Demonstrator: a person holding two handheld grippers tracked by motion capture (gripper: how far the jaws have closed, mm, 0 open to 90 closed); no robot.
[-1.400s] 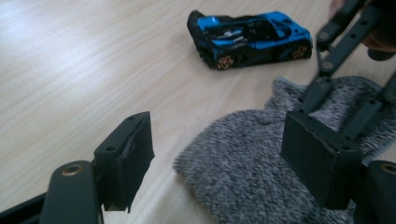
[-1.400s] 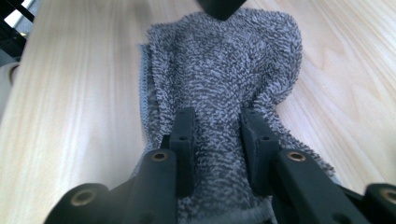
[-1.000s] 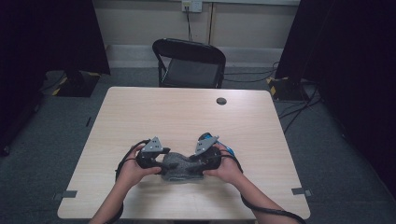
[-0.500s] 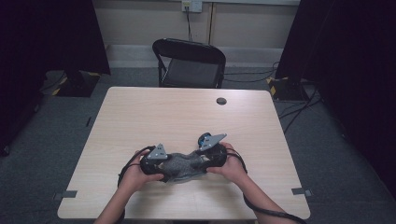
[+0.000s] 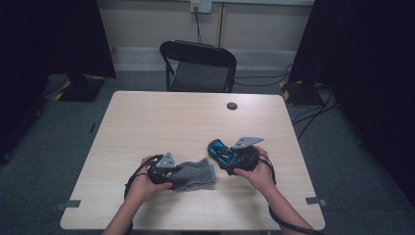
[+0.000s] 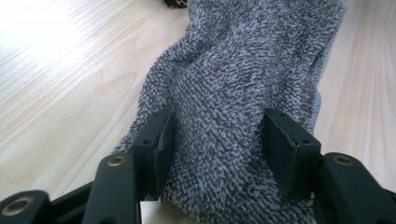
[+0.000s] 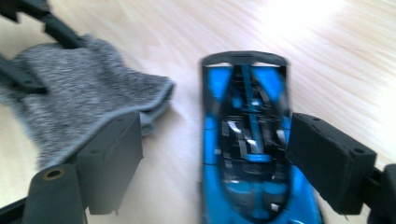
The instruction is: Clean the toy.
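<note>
A grey knitted cloth (image 5: 198, 174) lies bunched on the wooden table (image 5: 186, 117) near its front edge. My left gripper (image 5: 177, 174) holds the cloth's left end. In the left gripper view its jaws have just been closing, and both pads press into the bunched cloth (image 6: 233, 84) around my left gripper (image 6: 217, 140). To the right of the cloth, a blue and black toy car (image 5: 219, 150) sits at the tip of my right gripper (image 5: 226, 155). In the right gripper view the car (image 7: 247, 140) lies between the jaws of my right gripper (image 7: 219, 158). Those jaws have just been opening, and the left pad stands clear of the car.
A small black round disc (image 5: 232, 105) sits on the far right part of the table. A black folding chair (image 5: 198, 63) stands behind the far edge. Cables trail from both grippers over the table's front edge.
My right gripper has moved right, away from the cloth, with the blue car, and its jaws have widened. The left gripper stays at the cloth's left end.
</note>
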